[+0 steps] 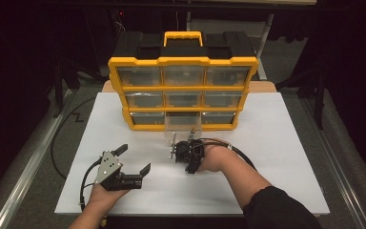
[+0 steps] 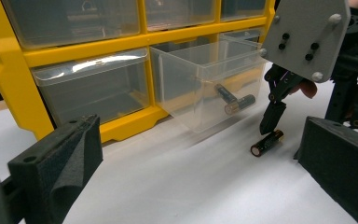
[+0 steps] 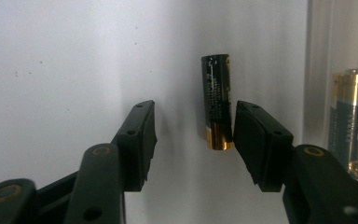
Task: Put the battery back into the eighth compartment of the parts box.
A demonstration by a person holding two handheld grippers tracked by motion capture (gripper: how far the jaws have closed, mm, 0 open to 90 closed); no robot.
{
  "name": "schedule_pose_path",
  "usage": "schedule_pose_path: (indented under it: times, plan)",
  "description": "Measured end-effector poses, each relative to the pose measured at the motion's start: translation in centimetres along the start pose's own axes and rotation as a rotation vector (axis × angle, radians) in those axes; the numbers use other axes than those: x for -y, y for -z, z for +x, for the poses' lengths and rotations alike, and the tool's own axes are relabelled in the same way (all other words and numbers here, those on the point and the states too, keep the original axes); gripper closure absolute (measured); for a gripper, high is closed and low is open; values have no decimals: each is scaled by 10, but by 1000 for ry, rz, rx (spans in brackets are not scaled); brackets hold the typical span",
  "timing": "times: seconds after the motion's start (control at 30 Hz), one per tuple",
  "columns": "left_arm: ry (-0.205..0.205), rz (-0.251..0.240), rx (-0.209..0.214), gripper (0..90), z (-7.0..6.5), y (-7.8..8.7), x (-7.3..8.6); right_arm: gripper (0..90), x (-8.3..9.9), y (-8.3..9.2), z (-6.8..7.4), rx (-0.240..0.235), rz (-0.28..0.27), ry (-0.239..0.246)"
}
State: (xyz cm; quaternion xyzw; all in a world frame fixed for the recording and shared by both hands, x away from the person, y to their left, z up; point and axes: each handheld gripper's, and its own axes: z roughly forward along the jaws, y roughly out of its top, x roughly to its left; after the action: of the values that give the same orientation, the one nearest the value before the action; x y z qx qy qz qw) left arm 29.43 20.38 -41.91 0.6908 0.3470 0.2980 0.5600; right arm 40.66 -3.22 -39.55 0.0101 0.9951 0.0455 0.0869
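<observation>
- L gripper (image 1: 134,160), high view, near edge of white table (image 1: 276,157) at abt 7 o'clock: held in the person's left hand (image 1: 102,195), jaws spread wide, nothing between them, pointing toward 2 o'clock. In left gripper view its two black padded jaws sit at the bottom corners w/ bare table between.
- R gripper (image 1: 174,151), high view, just past table centre: held in right hand (image 1: 214,160), forearm in dark sleeve (image 1: 276,210) coming in from 5 o'clock. Grey plate on top shows in left gripper view at 1 o'clock.
- R jaws part-open, not clenched: right gripper view shows loose AA battery (image 3: 216,100) betw the pads (image 3: 142,140), black w/ gold end, lying flat on table. One pad is right beside or touching batt; other pad stands clear w/ a gap. Not grasped yet.
- Same batt (image 2: 266,143) in left gripper view at 3 o'clock, on the table just below R gripper's fingertip, just outside the drawer front.
- Clear plastic drawer (image 2: 209,84) pulled out from bottom-middle slot, resting on the table; two more AA batteries (image 2: 233,100) lie inside, touching ea other.
- Far: yellow-and-black parts organizer (image 1: 182,81) at 12 o'clock, upright, three rows of three clear drawers, yellow handle (image 1: 183,37) on top. Other drawers pushed in.
</observation>
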Motion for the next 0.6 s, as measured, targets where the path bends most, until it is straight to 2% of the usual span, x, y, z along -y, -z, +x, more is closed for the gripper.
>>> schedule_pose_path:
  times: [0.07, 0.13, 0.33, 0.37, 0.4, 0.6]
  plan:
    - [0, -1, 0, 7, 0, 0, 0, 567, 0, 0, 3, -10, 22, -30]
    - [0, -1, 0, 7, 0, 0, 0, 607, -1, -1, 2, -7, 23, -12]
    - [2, -2, 0, 7, 0, 0, 0, 703, -1, -3, 3, -20, 30, -7]
    - [2, -3, 0, 7, 0, 0, 0, 714, -1, -3, 2, -17, 19, 18]
    - [2, -3, 0, 7, 0, 0, 0, 724, -1, -3, 4, -27, 35, -7]
    - [3, -4, -1, 7, 0, 0, 0, 780, -1, -3, 4, -30, 30, 9]
